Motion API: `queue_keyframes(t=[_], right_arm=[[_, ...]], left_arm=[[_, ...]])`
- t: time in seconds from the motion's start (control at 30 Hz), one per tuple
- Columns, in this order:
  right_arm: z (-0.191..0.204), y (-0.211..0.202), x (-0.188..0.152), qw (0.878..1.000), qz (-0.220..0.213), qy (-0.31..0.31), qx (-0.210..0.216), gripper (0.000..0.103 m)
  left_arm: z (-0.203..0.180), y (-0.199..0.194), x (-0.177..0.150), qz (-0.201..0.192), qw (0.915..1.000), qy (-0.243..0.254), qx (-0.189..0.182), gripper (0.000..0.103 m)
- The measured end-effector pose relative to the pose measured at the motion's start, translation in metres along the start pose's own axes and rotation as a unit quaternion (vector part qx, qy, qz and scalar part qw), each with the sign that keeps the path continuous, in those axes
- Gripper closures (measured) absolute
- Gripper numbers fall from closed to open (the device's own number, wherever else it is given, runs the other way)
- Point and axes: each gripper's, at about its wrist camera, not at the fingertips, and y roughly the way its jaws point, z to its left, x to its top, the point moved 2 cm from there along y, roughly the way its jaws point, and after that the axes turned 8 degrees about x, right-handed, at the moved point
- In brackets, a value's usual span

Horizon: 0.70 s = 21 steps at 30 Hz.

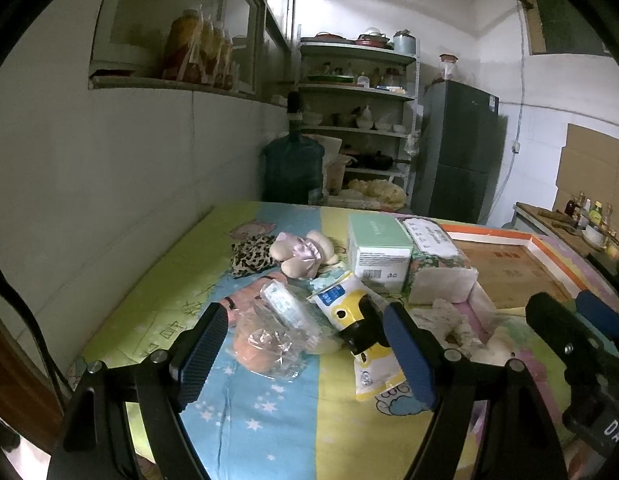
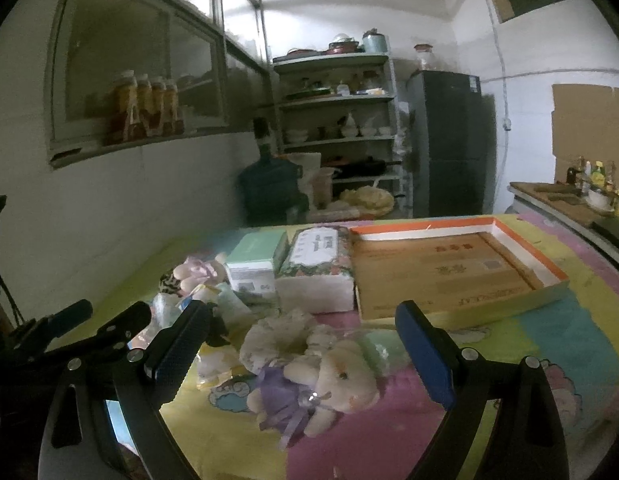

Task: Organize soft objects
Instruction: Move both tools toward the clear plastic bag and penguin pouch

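A: Why is the left hand-held gripper (image 1: 305,354) wide open, holding nothing?
B: It hangs over the wrapped toy (image 1: 265,340), maybe ready to pinch.
A: The right hand-held gripper (image 2: 309,352)?
B: Open too, empty, above the bunny (image 2: 329,376). The box (image 2: 549,264) waits beside.

left tongs (image 1: 305,354): black frame, blue textured pads, silver screws | right tongs (image 2: 303,354): same

The left gripper (image 1: 305,344) hangs low with its jaws spread wide, gripping nothing. The right gripper (image 2: 305,352) is level beside it, its jaws also wide apart and empty.
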Motion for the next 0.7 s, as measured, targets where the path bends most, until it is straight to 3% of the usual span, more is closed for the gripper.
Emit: queue_keyframes(t=[0.7], right_arm=[[-0.002, -0.001, 0.001, 1.0, 0.011, -0.004, 0.02, 0.008]], left_arm=[[0.02, 0.018, 0.004, 0.018, 0.9996, -0.018, 0.017, 0.024]])
